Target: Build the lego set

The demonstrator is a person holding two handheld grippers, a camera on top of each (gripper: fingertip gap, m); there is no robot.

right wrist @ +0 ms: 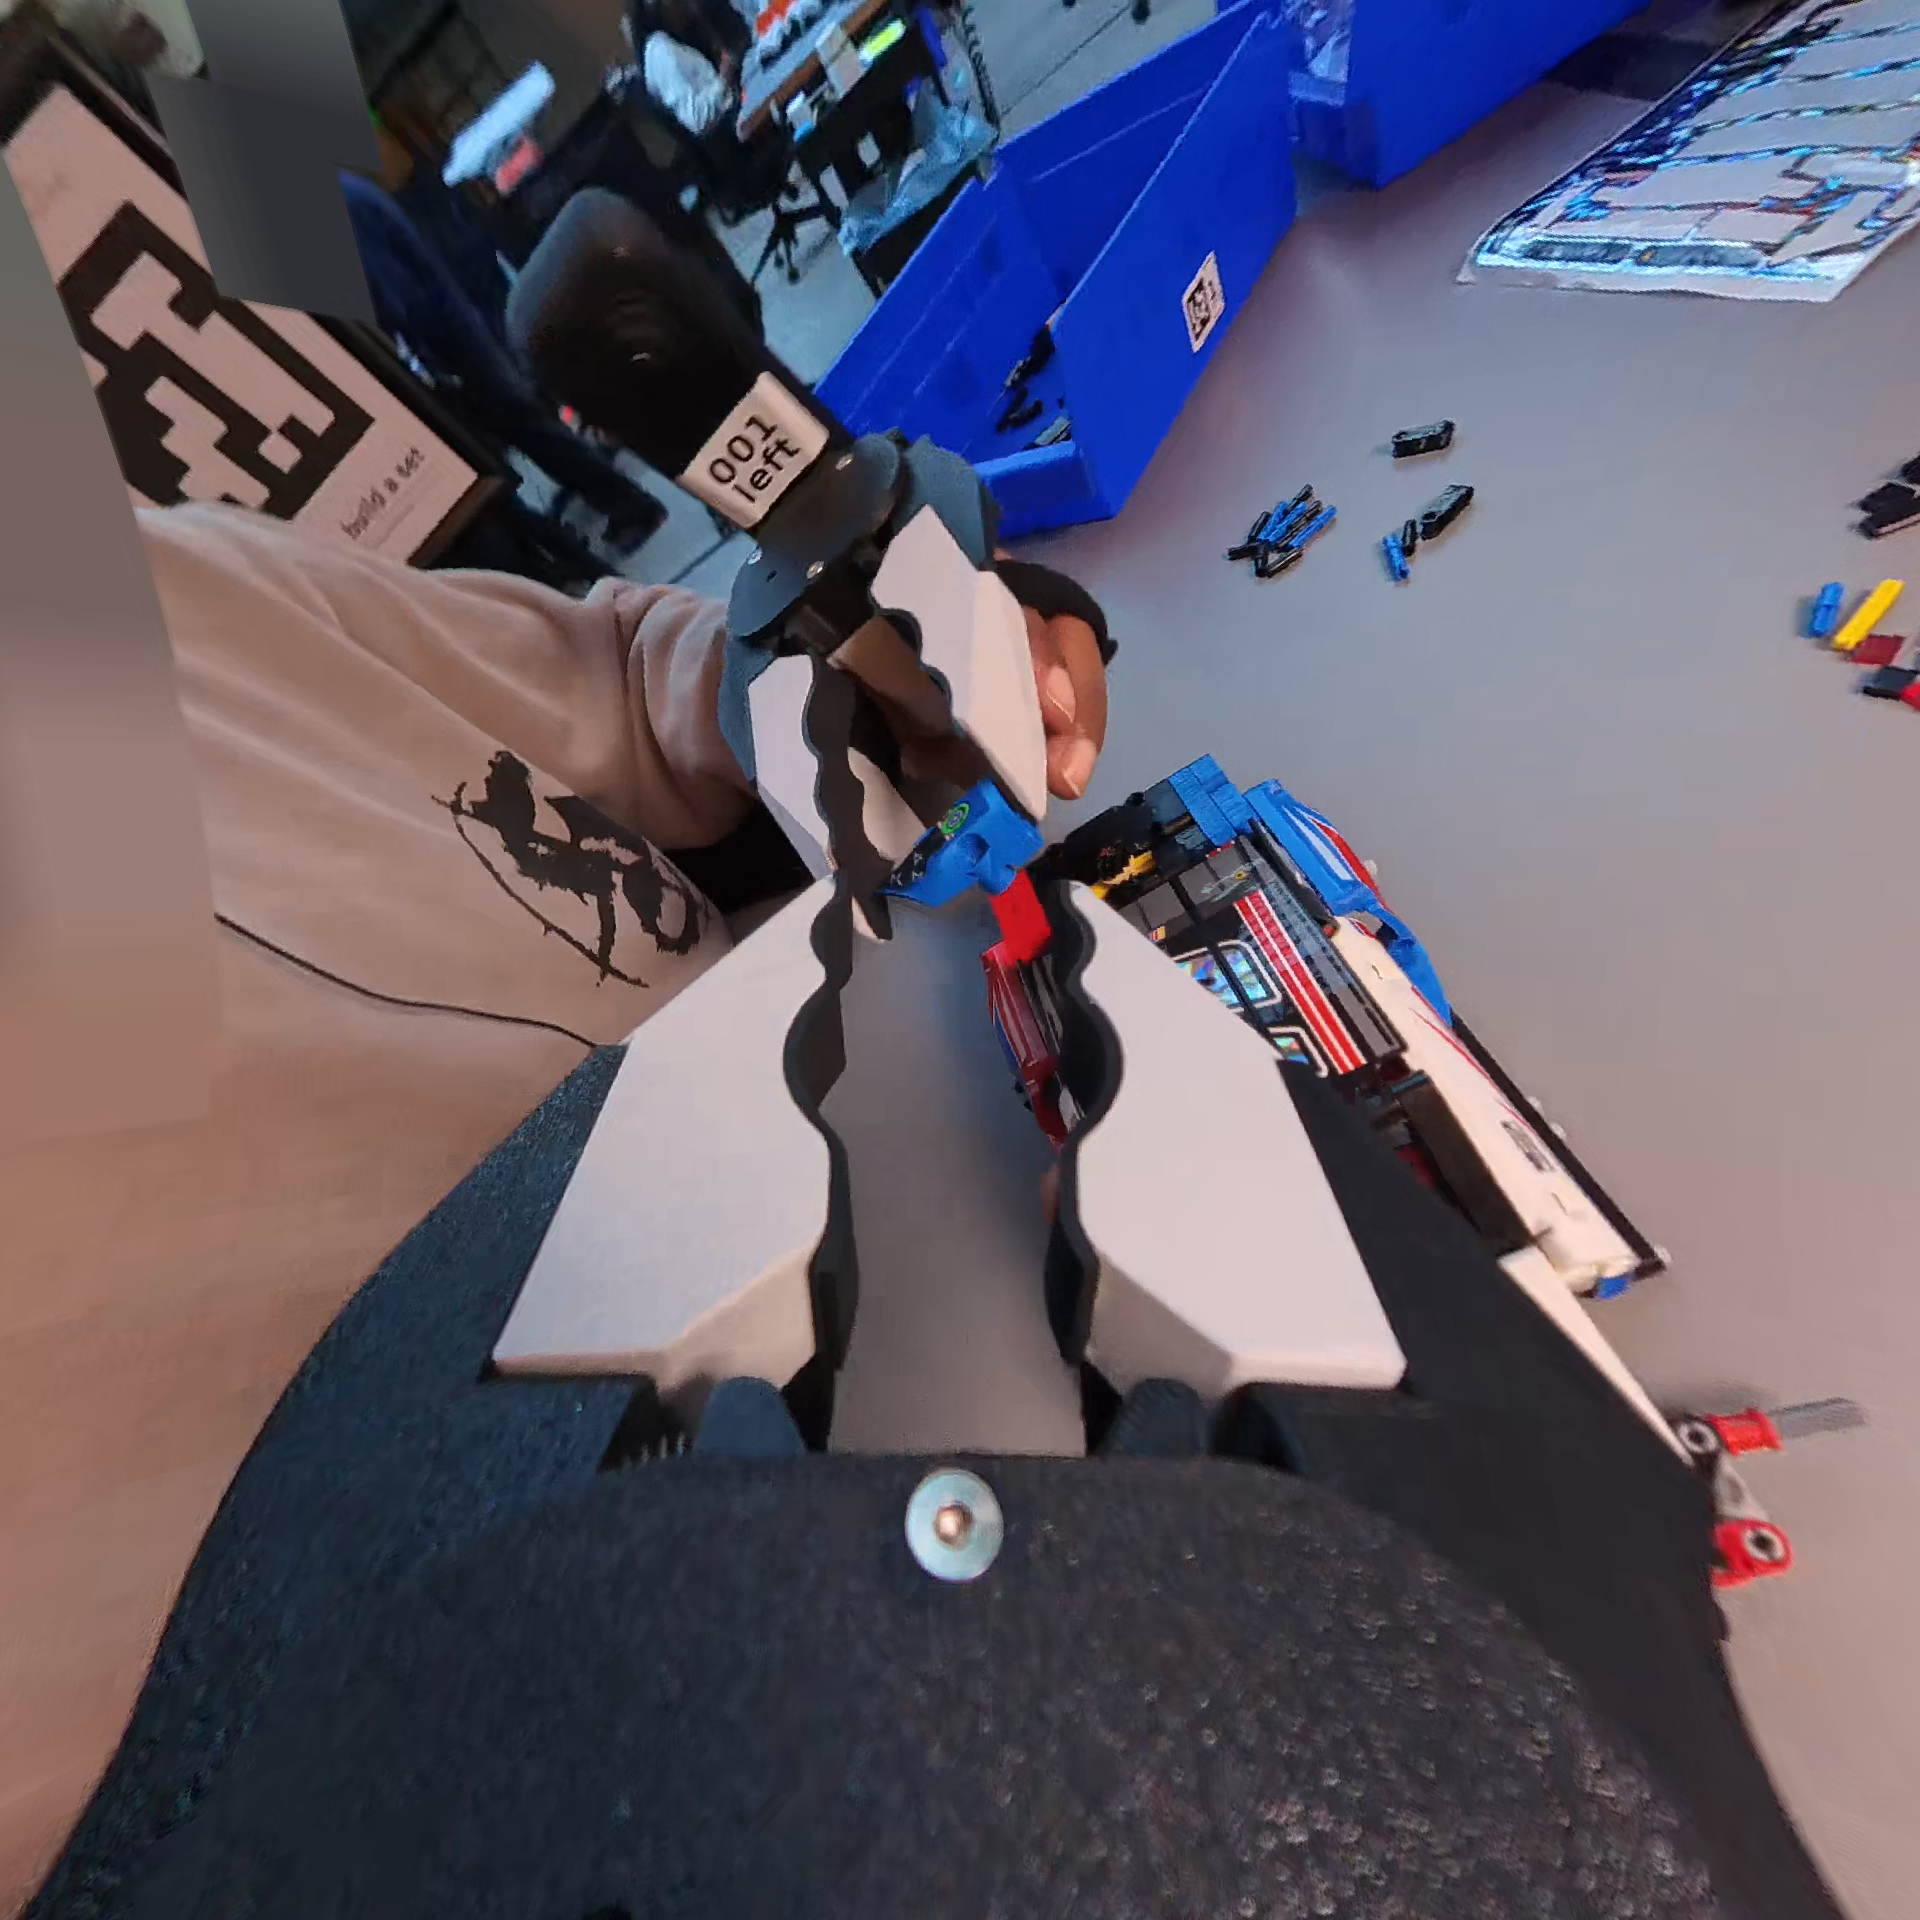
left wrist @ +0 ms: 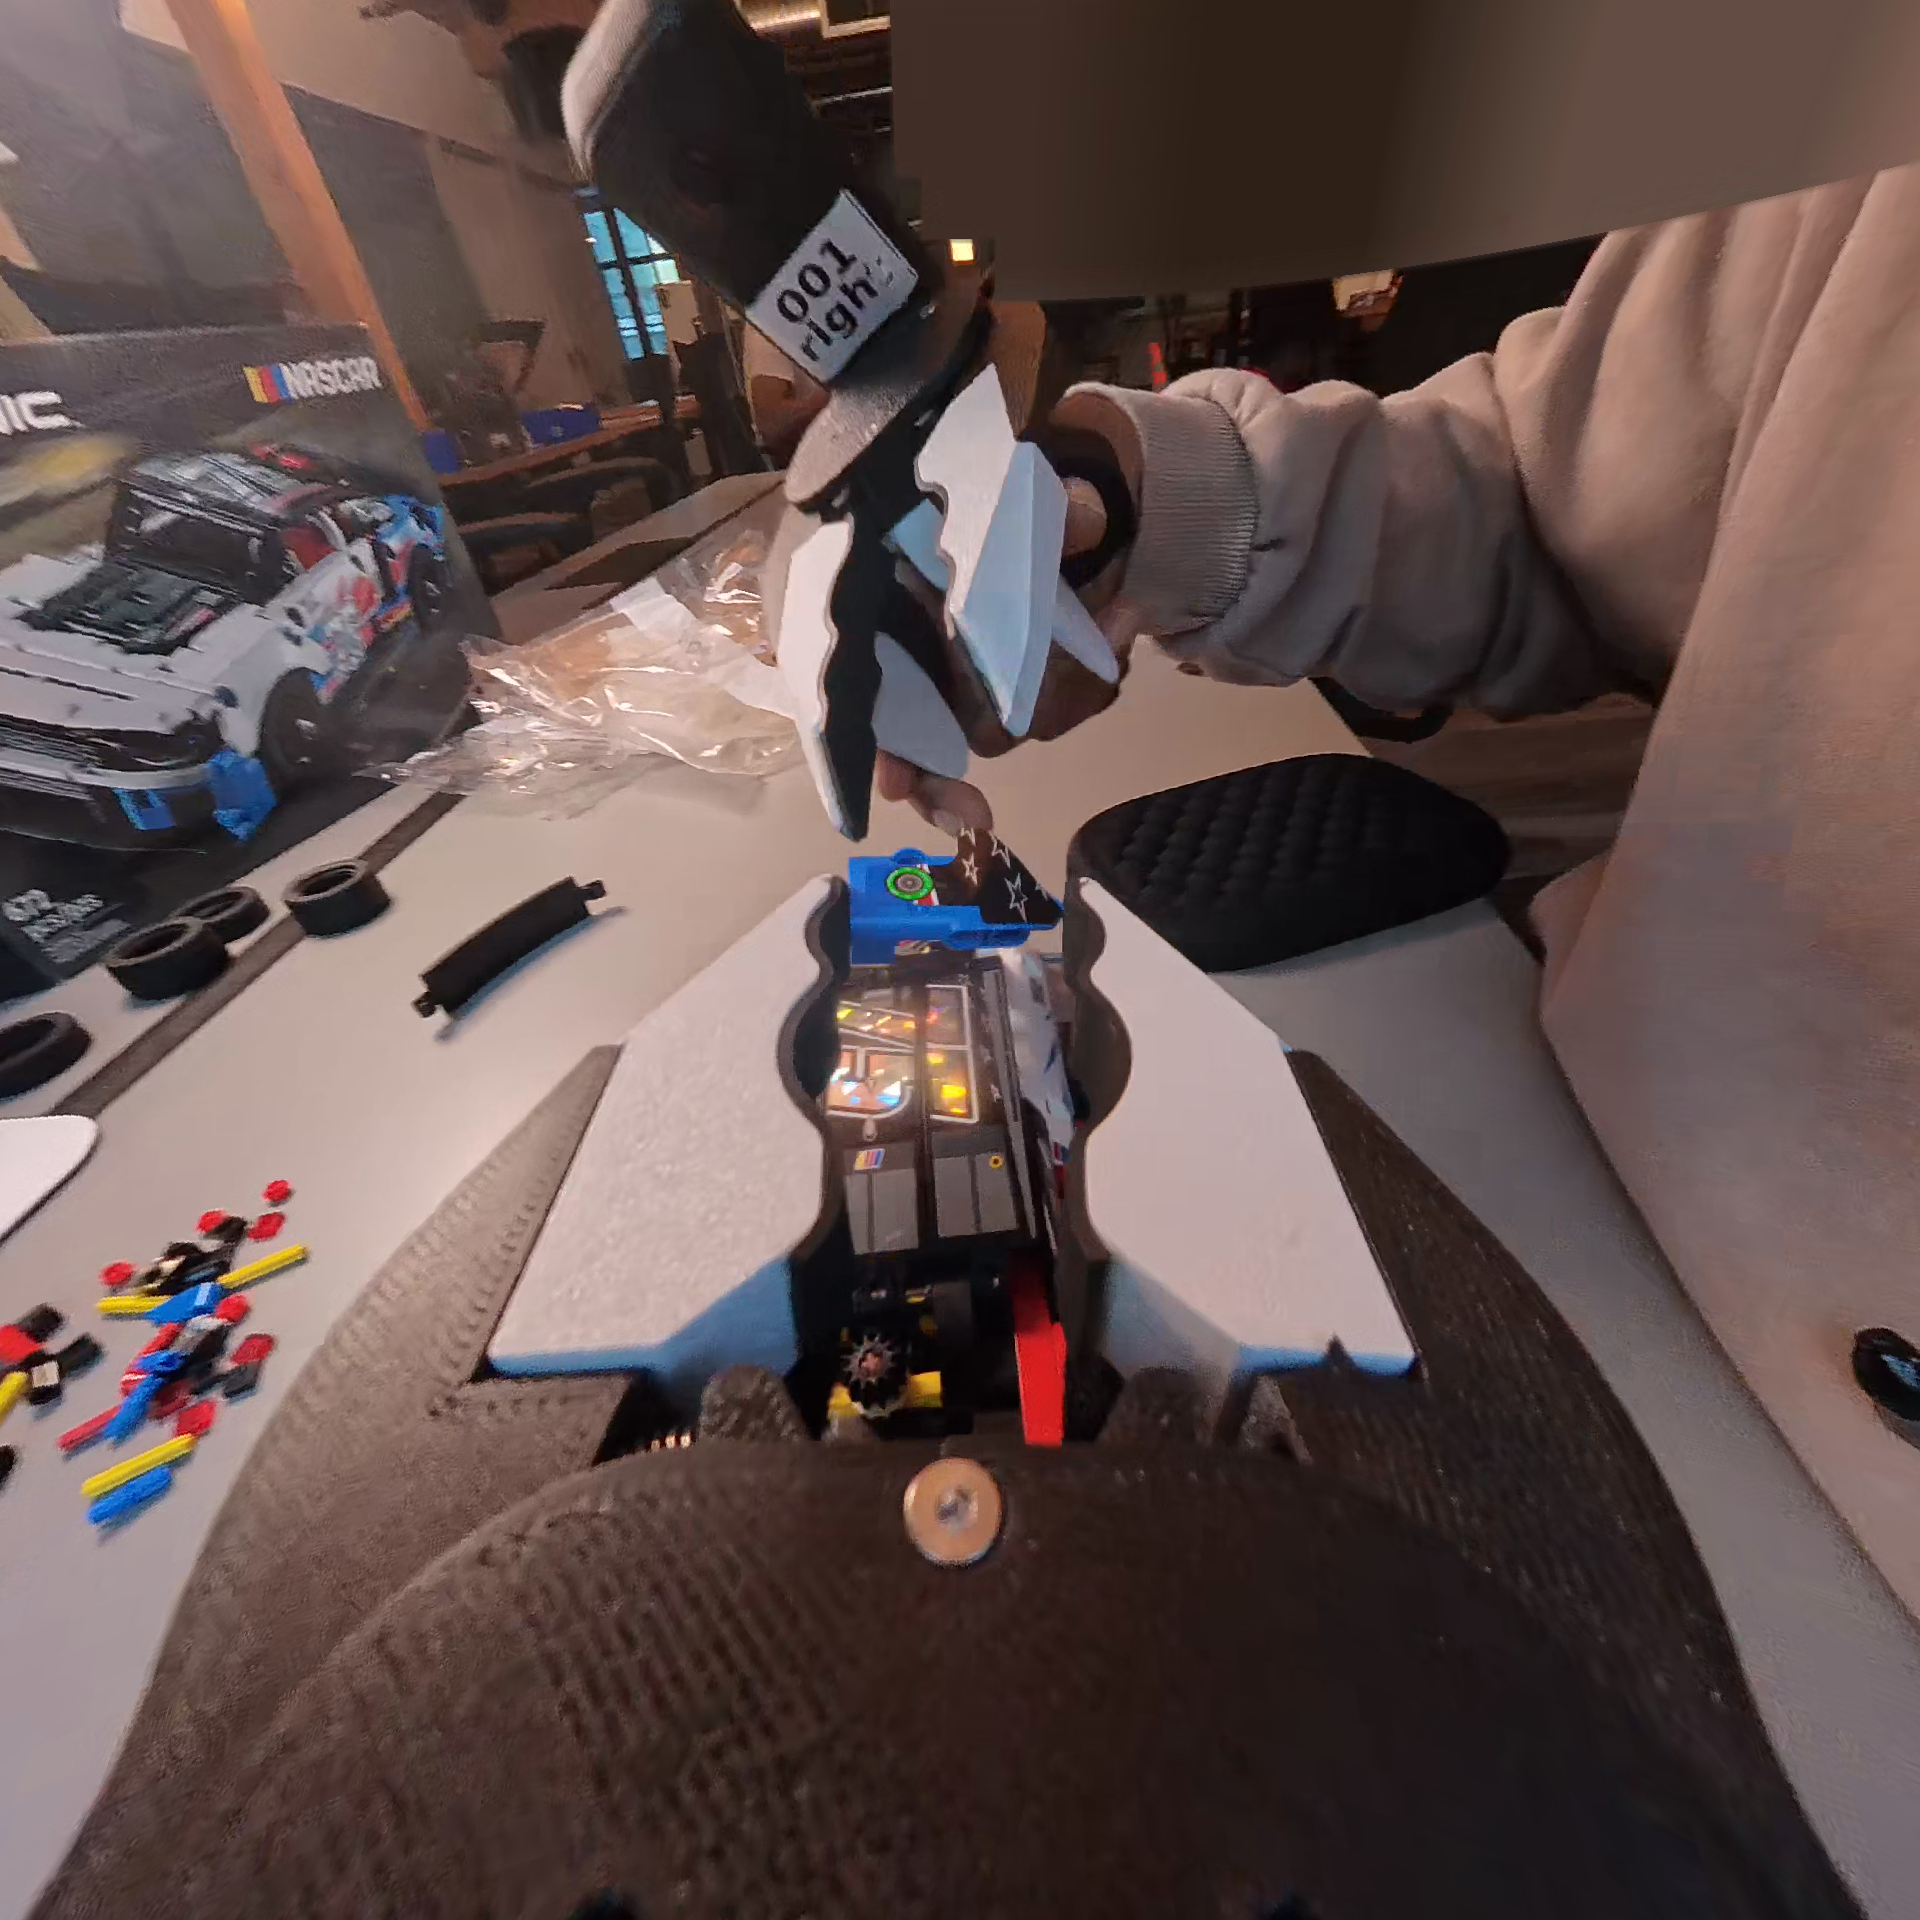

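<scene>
The lego car (right wrist: 1351,997), white, black, red and blue, lies on the grey table (right wrist: 1558,727) to the right of my right gripper. In the left wrist view it (left wrist: 935,1101) shows through the gap between my left fingers. My left gripper (left wrist: 956,904) is shut at its tips on a blue piece (left wrist: 904,904) with a green round sticker, at the car's end. A black starred panel (left wrist: 1003,878) joins it, and a person's fingertip (left wrist: 940,805) rests on that panel. My right gripper (right wrist: 951,935) is open and empty, its tips close to the blue piece (right wrist: 971,842).
The set's box (left wrist: 208,623) stands at the left with black tyres (left wrist: 332,894), a curved black piece (left wrist: 509,940) and small loose parts (left wrist: 177,1340) in front. A plastic bag (left wrist: 623,686) lies behind. Blue bins (right wrist: 1091,312), an instruction sheet (right wrist: 1714,177) and pins (right wrist: 1283,535) lie farther off. Both grippers' tips are close together, under 4 cm apart.
</scene>
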